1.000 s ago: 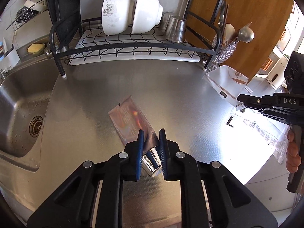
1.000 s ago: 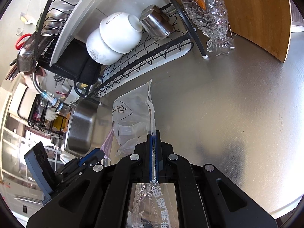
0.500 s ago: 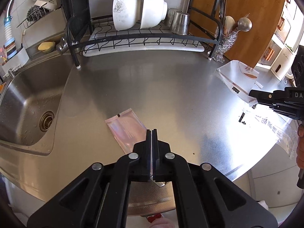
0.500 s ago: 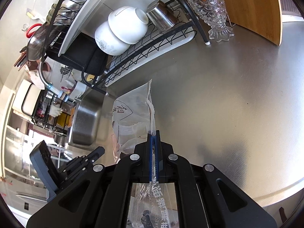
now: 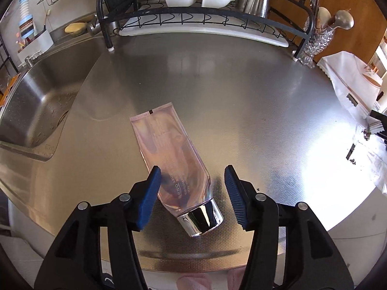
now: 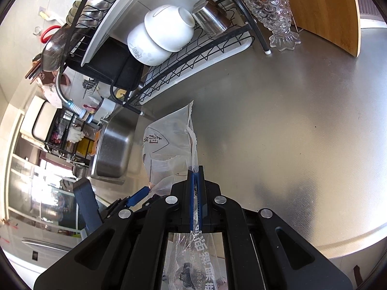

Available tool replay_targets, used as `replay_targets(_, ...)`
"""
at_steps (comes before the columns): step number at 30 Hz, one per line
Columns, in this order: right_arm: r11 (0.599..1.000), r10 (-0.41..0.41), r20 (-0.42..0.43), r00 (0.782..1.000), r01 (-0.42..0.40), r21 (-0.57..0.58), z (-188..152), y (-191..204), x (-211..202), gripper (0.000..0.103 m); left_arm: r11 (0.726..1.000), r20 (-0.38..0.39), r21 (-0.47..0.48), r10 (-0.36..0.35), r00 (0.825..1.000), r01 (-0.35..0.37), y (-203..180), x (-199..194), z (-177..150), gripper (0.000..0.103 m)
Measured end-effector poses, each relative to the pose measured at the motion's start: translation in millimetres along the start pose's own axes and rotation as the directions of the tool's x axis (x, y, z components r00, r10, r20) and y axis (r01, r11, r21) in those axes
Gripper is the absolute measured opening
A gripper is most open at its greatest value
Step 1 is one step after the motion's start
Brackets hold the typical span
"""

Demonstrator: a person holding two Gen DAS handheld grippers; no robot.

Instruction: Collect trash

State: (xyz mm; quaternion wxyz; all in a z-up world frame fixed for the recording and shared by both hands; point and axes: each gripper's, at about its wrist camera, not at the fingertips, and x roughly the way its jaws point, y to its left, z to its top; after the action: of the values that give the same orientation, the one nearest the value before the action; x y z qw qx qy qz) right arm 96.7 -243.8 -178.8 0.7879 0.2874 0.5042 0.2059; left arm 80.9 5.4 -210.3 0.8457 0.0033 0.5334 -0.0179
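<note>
Two grippers work over a steel counter (image 5: 241,96). Right gripper (image 6: 196,176), jaws pressed together, pinches a clear plastic bag (image 6: 169,145). Left gripper (image 5: 192,181) gapes wide, straddling a pink tube (image 5: 169,154) lying flat, chrome cap (image 5: 200,220) nearest the camera.

You have open steel countertop (image 5: 217,91) on both sides of the pink tube (image 5: 169,152). The dish rack (image 5: 205,21) bounds the far edge, the sink (image 5: 36,101) drops away left, and the plastic bag (image 5: 348,84) occupies the right.
</note>
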Motion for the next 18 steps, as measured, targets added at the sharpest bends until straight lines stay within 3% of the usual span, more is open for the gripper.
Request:
replay_targets(3,1.0,-0.006,-0.002,1.0,0.006,-0.008,0,0,0,0.004,1.0,-0.016,-0.01,0.026,1.0,-0.026,1,3,-4,0.052)
replay_targets(5,1.0,-0.001,-0.005,1.0,0.001,-0.008,0,0,0,0.004,0.999,-0.018,-0.007,0.048,0.999,-0.049,3,2,-6,0.043)
replay_targets(11,0.999,0.009,-0.026,1.0,-0.01,-0.032,-6,8,7,0.004,0.999,-0.027,-0.035,0.007,1.0,-0.008,20,-6,-13,0.029)
replay_targets(18,0.998,0.032,-0.049,0.998,-0.034,-0.051,-16,19,12,0.004,0.995,-0.03,-0.093,-0.039,0.999,0.036,47,-12,-15,0.026)
